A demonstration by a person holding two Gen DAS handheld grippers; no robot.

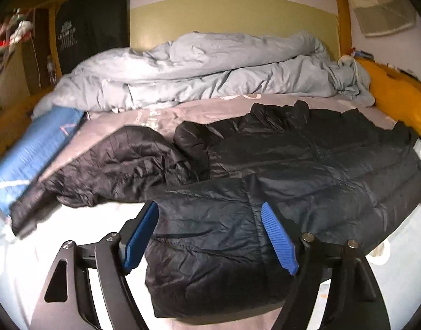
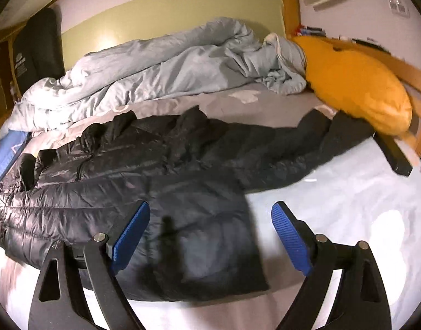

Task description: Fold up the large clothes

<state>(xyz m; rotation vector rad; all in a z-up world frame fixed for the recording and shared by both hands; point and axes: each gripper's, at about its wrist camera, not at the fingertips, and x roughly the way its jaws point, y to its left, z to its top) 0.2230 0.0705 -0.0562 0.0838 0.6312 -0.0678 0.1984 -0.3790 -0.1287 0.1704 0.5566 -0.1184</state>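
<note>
A: Both claws stand apart, nothing pinched. The black puffer jacket point(image 1: 293, 165) lies lengthwise along the bed's near edge, folded flap facing us.

B: The left gripper point(image 1: 210, 236) sits over that flap; the right gripper point(image 2: 213, 236) straddles its right edge, so it's nearer the outstretched sleeve point(image 2: 301, 148).

A: The cuff by the orange pillow point(image 2: 356, 88) is too dark to read, and motion smears the other sleeve.
</note>
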